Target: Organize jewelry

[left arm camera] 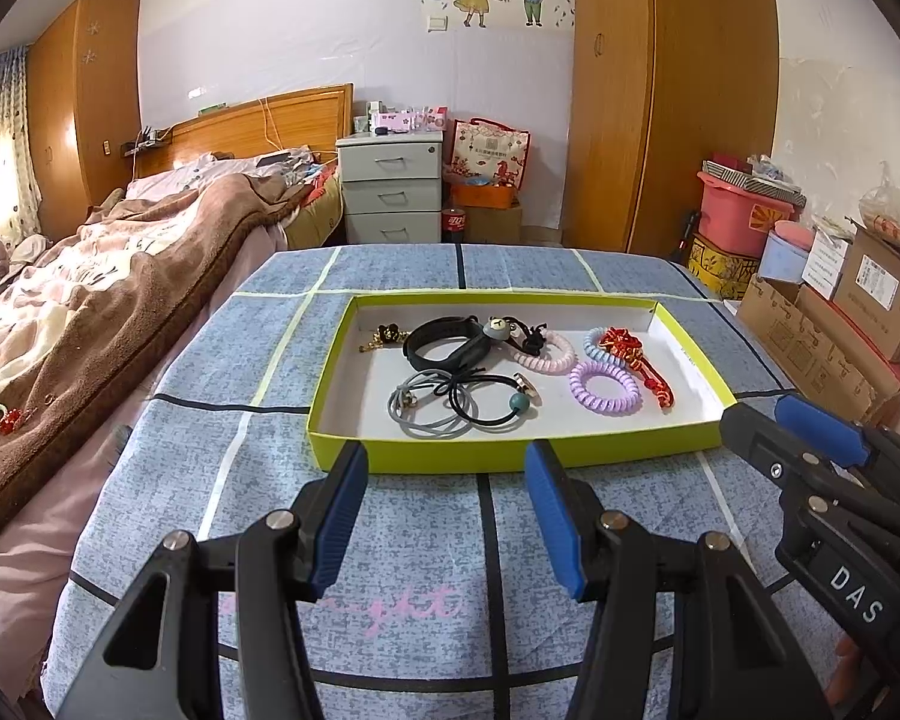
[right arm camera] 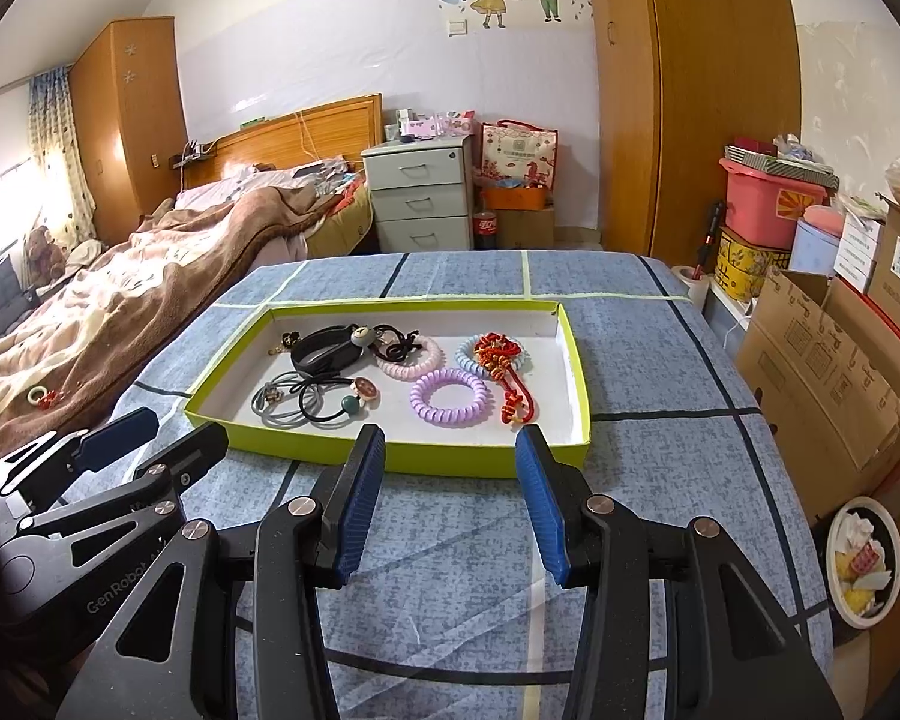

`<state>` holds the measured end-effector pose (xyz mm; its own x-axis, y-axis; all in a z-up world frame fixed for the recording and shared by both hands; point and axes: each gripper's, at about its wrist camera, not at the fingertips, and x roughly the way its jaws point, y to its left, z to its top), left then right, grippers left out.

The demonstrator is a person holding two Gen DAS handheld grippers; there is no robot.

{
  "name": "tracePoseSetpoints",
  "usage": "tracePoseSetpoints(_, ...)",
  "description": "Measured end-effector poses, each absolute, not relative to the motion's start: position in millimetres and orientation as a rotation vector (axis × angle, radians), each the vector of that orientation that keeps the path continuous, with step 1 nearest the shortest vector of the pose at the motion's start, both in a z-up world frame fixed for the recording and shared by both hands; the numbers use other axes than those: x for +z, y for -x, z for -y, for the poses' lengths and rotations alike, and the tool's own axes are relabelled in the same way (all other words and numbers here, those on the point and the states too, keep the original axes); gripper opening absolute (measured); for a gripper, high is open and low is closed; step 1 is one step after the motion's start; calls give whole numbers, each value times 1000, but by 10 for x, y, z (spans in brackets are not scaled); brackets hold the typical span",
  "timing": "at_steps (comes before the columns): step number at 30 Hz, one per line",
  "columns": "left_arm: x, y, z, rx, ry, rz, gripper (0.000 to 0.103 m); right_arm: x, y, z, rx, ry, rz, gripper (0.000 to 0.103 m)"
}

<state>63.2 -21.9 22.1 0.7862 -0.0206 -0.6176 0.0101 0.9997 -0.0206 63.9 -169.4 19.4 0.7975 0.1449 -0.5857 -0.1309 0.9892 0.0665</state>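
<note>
We take the tray point(left arm camera: 510, 456) as our landmark: a shallow box with lime-green walls and a white floor, lying on the blue checked cloth point(left arm camera: 426, 540) that covers the table. To its left runs the bed with a brown blanket point(left arm camera: 108, 324), and on that blanket, well apart from the tray, we see a small pale ring with something red beside it point(left arm camera: 1, 418), too small for us to name.

On the near side of the tray hover both grippers. The left gripper point(left arm camera: 447, 516) has its 2 blue pads spread wide with nothing between them, and the right gripper point(right arm camera: 450, 501) is likewise released and empty, its tips just short of the tray's near wall.

Inside the tray, the black band point(left arm camera: 447, 345) lies toward the far left, touching a bear-faced hair tie point(left arm camera: 499, 327). Nearer the front left lie grey and black elastic ties point(left arm camera: 450, 402) in a tangle. Toward the right sit 3 coil hair ties: pink point(left arm camera: 545, 354), blue point(right arm camera: 468, 351) and purple point(left arm camera: 605, 387). A red knotted charm point(left arm camera: 636, 360) lies over the blue one.
</note>
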Motion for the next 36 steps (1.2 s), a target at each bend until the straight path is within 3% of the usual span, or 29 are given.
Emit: tracePoseSetpoints(36, 211, -641, 208, -31, 37, -673, 57, 206, -626, 1660, 149, -20, -637, 46)
